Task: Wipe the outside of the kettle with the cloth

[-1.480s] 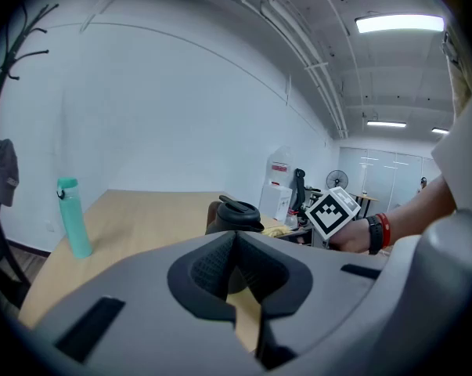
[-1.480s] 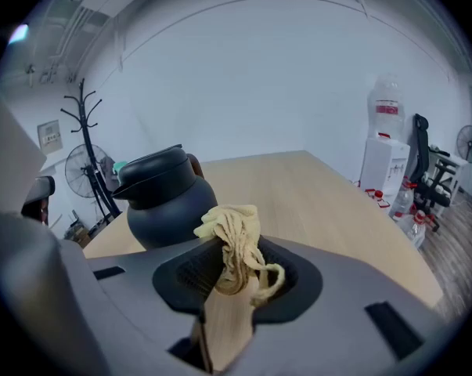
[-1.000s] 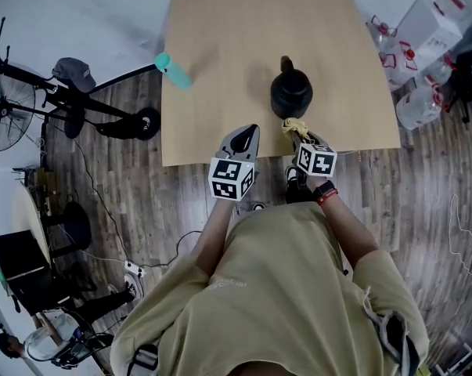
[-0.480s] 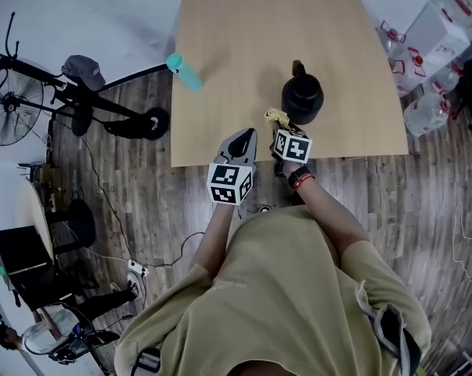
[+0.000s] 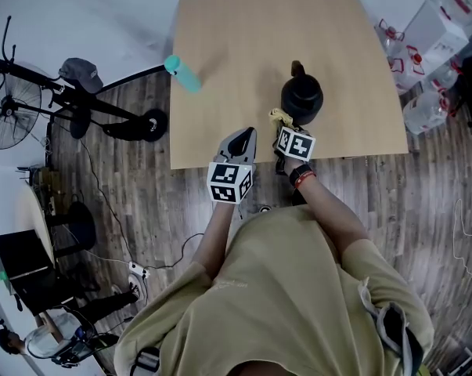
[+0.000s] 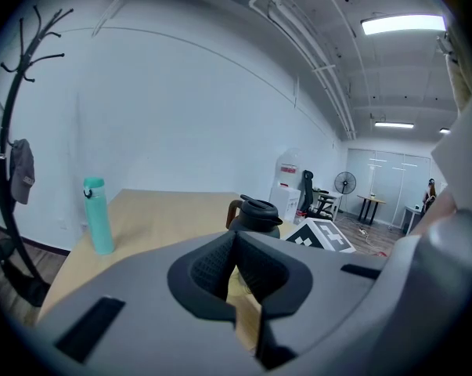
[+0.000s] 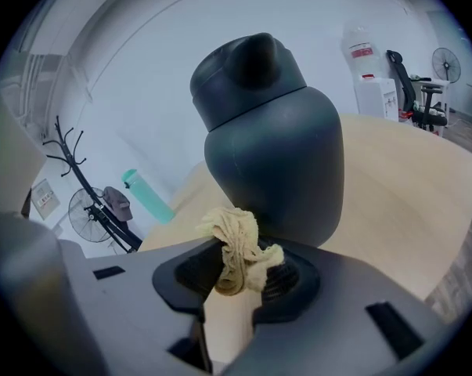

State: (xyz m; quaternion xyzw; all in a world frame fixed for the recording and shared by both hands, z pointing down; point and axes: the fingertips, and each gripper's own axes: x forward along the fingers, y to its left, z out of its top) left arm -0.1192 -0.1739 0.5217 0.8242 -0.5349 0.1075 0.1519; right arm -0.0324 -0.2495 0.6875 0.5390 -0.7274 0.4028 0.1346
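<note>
One table (image 5: 243, 30) is carrying one black kettle (image 5: 302, 99) by its near edge and one teal bottle (image 5: 181, 73) at its left edge. One yellow cloth (image 5: 280, 117) is lying beside the kettle. Two grippers, the left gripper (image 5: 248, 134) and the right gripper (image 5: 286, 129), are hovering over the near edge.

Head view steeply down over table (image 5: 220, 37); both gripper views low, toward the kettle (image 7: 275, 147).

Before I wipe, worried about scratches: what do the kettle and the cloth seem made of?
Dark rounded kettle: seemingly matte plastic, dull even sheen; possibly coated metal. Crumpled yellowish cloth: soft woven fabric, limp folds, fuzzy edges.
</note>
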